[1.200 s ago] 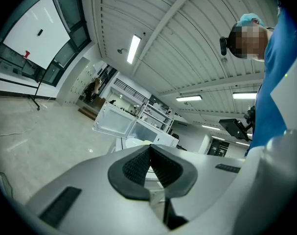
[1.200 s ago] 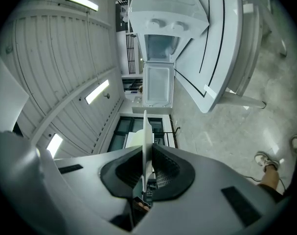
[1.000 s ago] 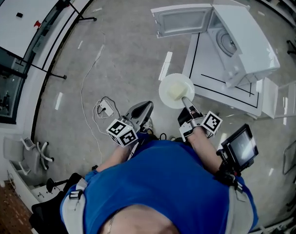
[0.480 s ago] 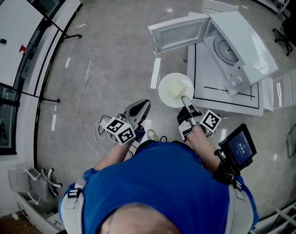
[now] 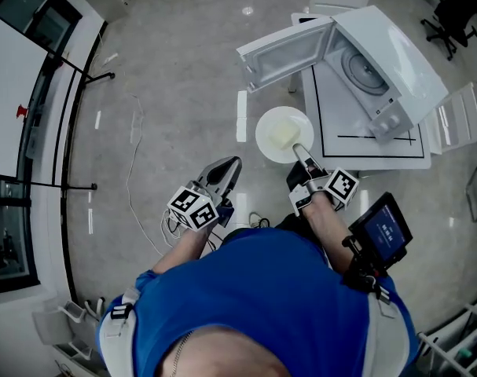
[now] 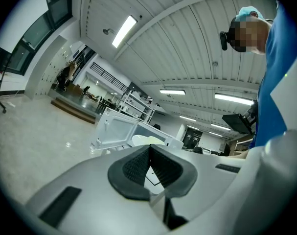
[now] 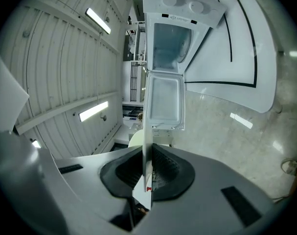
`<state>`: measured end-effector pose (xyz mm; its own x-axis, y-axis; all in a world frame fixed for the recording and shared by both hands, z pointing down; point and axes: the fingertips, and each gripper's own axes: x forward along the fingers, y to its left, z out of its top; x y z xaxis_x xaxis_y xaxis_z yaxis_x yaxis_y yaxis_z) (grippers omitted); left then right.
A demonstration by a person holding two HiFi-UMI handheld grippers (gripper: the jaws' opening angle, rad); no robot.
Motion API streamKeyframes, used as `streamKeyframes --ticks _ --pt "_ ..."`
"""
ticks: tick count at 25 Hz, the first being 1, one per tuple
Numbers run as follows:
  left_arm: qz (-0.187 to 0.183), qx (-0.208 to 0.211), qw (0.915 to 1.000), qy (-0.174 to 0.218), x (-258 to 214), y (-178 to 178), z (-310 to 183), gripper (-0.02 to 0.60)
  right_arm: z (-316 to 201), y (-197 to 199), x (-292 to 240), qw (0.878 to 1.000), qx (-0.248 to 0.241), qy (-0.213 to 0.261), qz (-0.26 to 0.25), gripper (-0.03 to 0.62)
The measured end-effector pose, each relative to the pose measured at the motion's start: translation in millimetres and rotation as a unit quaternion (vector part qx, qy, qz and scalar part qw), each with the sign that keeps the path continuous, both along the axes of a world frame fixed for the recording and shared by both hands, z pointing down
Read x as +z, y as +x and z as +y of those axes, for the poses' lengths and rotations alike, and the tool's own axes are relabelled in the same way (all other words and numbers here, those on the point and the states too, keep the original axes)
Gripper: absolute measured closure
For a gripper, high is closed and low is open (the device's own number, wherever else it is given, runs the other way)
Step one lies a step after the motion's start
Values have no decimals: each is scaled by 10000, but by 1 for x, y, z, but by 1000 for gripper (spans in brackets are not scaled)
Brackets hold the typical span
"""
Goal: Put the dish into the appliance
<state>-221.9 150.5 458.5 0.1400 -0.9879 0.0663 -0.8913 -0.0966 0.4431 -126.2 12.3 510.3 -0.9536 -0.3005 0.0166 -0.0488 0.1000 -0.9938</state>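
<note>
White dish (image 5: 279, 132) near the open microwave (image 5: 395, 53)
Right hand-held gripper (image 5: 300, 152) pinches the dish's rim; left hand-held gripper (image 5: 229, 170) is closed, holding nothing; microwave sits on the table (image 5: 340, 112).

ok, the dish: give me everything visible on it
The dish is a round, pale cream plate, smooth-looking, with a yellowish patch near its middle that I can't identify. The right gripper clamps its near rim, holding it roughly flat in the air, short of the open white microwave. Nothing else touches it.
</note>
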Motion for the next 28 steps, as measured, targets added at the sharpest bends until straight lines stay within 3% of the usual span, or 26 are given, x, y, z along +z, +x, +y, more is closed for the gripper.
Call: streamKeyframes --ticks 9,19,24,28 --pt "13 382 9993 -10 4 -15 -36 575 -29 -5 0 9988 485 -2 -13 571" --pt "-195 719 9972 -11 -3 -26 -127 575 -115 -6 2 9958 904 16 -156 572" --pt "-275 874 9958 -19 -4 -19 -197 575 -181 3 5 9941 1072 -1 -188 571" --pt "-298 1033 9941 -115 0 -11 -223 575 -208 13 17 9922 1237 -64 -155 571"
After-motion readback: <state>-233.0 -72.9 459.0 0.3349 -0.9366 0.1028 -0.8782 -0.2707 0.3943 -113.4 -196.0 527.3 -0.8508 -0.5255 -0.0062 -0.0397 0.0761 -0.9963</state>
